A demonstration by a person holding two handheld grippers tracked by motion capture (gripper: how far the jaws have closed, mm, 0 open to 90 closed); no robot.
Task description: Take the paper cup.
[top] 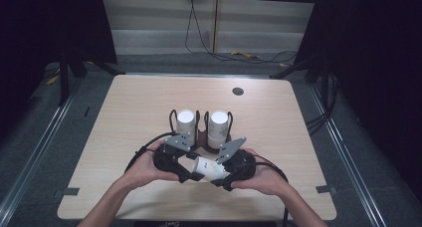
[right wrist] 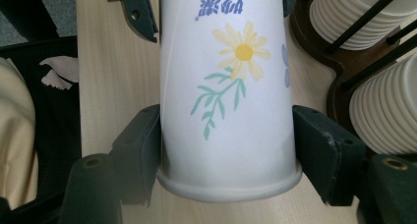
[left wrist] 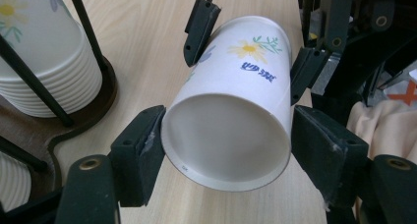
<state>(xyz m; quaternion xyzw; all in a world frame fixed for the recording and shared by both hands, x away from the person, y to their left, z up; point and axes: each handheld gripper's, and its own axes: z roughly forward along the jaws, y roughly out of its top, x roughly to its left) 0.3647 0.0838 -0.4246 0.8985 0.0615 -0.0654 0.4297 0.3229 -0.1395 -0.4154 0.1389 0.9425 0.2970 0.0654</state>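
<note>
we hold one paper cup [top: 208, 168] on its side just in front of the cup rack [top: 201, 136], w/ both grippers clamped on it. left gripper [left wrist: 223, 135] jaws pinch one end, right gripper [right wrist: 227, 138] jaws the other. rack holds two cup stacks [top: 219, 128].

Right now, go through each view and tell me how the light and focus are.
High view: dark surround, the table evenly lit and pale, the two cup stacks' tops washed out white, detail soft. Left gripper view: the paper cup sharp and bright with no hard glare, its inside softly shaded. Right gripper view: the flower print crisp, the cup's near rim and the jaws slightly blurred.
</note>
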